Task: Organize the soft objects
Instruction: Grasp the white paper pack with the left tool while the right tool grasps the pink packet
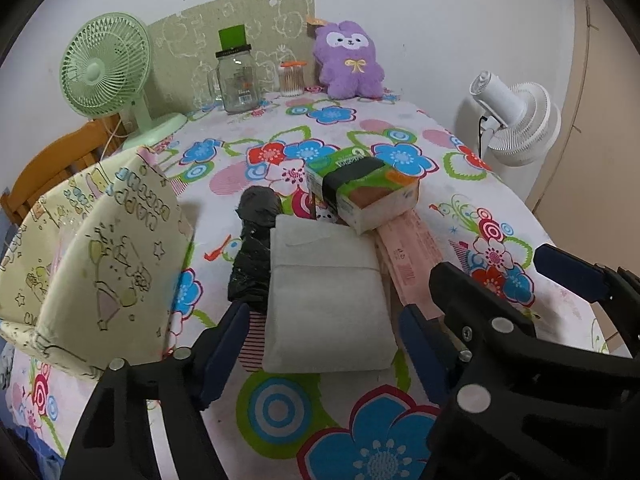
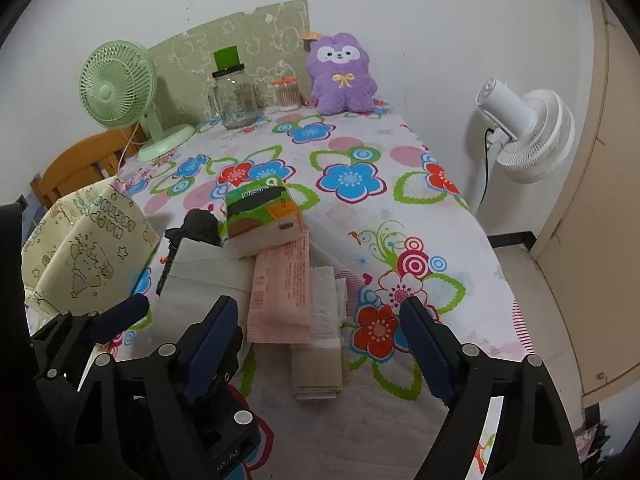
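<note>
Tablecloth [image 1: 392,128]: white ground, printed with blue, red and pink flowers, green outlines, concentric rings. White soft pack [image 1: 326,300] taken as landmark; plain, unpatterned. Just left of it, a black wrapped bundle [image 1: 254,248]. Behind it, a tissue pack [image 1: 360,188] printed green and orange, crossed by a dark band. To its right, a pale pink packet [image 2: 282,292] with red print. Far left of it, a cream fabric bag [image 1: 104,264] marked with outlined cartoon drawings and stars. Far behind it, a purple plush [image 1: 348,62] with white face and yellow bow, and a mint-green fan [image 1: 106,68]. Gripper pads seen as navy blue on black frames.
</note>
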Motion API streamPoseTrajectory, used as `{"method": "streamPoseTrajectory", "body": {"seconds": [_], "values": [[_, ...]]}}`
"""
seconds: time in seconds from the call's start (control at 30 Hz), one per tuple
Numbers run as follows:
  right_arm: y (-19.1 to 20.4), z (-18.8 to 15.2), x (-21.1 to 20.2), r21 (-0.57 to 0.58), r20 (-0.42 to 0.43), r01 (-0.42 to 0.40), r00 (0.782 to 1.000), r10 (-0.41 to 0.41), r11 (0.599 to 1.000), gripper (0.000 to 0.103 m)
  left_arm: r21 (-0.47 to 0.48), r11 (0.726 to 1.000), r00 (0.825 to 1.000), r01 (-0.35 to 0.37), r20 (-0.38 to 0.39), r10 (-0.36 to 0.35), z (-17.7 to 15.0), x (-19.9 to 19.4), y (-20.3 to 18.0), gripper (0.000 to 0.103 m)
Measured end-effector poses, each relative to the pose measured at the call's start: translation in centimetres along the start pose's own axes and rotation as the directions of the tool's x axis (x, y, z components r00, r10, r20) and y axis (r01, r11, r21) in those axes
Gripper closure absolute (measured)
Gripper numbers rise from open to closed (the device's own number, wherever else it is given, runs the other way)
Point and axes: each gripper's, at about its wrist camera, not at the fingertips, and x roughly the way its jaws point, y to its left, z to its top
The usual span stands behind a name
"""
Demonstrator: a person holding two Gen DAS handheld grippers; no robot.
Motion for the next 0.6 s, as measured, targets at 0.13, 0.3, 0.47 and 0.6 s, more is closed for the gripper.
{"method": "streamPoseTrajectory", "body": {"seconds": [0.13,0.3,0.47,0.6], "values": [[-0.1,0.1,0.8,0.003,-0.020,-0.008,1.000,0.008,1.000,0.020,0.002,1.000,1.000,-0.002,-0.016,0.002,0.0,0.6,0.1,0.034],[0.2,0.3,1.6,-0.002,-0.028,-0.021,0.999,0.021,1.000,0.020,0.013,1.000,1.000,-0.001,-0.012,0.001,0.0,0.6,0.3,0.040],[0.7,0.5,2.6,-0.007,-0.040,-0.034,0.999,0.034,0.999,0.021,0.019,1.000,1.000,0.007,-0.015,-0.007,-0.1,0.6,0.5,0.040],[1.2,0.6,3.6,-0.014,-0.065,-0.046,0.997,0.045,0.999,0.030,0.018,1.000,1.000,0.012,-0.018,-0.011,-0.1,0.6,0.6,0.041]]}}
